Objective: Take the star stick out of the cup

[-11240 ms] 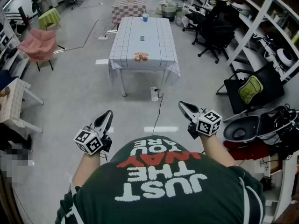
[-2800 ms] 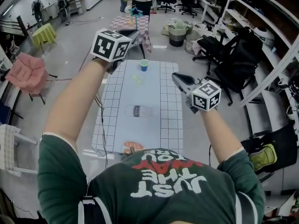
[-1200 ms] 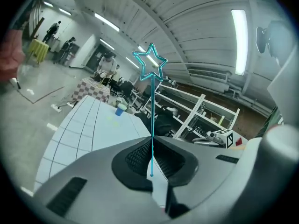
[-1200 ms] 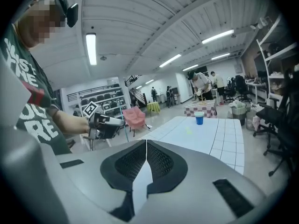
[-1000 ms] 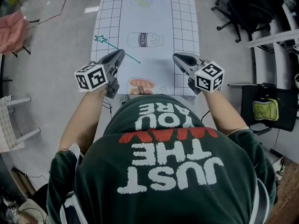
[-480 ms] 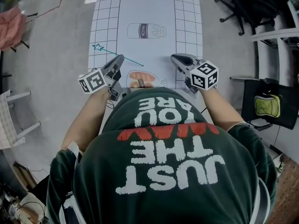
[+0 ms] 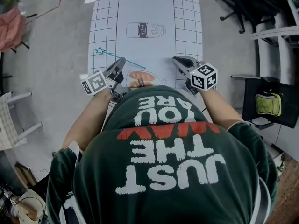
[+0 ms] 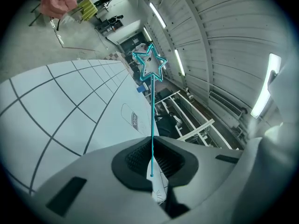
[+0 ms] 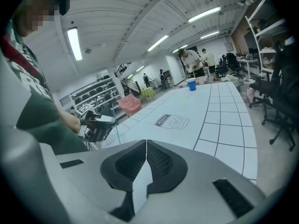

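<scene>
holding a thin teal star stick (image 7: 112,55) clamped between its fingers (image 8: 135,158), the left gripper (image 7: 119,63) hovers above the near left part of the white grid-patterned table (image 7: 187,31). the star end reaches out toward the table's left edge. in the left gripper view the stick runs straight out from the closed black ribbed pads, which pinch it near its lower tip. the right gripper (image 7: 179,59) hangs over the near right part of the table, its fingers pressed together with nothing between them. a small blue cup (image 9: 190,84) stands at the table's far end, well apart from the stick. a printed milk bottle drawing (image 7: 145,30) sits on the cloth beyond both grippers. the person's dark green t-shirt (image 7: 163,171) fills the foreground.
</scene>
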`<state>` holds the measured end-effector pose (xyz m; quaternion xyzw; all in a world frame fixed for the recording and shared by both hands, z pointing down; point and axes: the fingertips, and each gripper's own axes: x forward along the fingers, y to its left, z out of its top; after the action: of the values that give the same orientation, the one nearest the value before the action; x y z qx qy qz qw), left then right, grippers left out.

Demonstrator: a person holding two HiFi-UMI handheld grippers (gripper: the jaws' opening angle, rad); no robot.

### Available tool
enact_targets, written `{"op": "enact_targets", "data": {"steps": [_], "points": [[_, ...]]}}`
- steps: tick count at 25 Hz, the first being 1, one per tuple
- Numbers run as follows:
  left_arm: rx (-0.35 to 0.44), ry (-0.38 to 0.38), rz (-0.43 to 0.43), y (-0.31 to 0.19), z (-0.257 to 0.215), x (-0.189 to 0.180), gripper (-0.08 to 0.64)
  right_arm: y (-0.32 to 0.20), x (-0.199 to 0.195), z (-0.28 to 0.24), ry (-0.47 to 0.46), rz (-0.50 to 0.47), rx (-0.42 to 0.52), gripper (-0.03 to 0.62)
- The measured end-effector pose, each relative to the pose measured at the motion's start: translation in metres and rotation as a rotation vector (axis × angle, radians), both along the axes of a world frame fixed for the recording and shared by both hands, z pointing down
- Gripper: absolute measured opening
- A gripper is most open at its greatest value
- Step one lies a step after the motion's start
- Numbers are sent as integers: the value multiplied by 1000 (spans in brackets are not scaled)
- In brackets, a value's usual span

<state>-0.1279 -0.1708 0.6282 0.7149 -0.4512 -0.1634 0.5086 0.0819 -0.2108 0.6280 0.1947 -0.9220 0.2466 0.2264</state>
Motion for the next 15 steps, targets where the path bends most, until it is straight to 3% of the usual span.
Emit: {"op": "enact_targets", "data": {"steps": [15], "points": [[9,26,-22,-4,-4,-4,18,-3,4,-1,-6,9,-7,32]]}}
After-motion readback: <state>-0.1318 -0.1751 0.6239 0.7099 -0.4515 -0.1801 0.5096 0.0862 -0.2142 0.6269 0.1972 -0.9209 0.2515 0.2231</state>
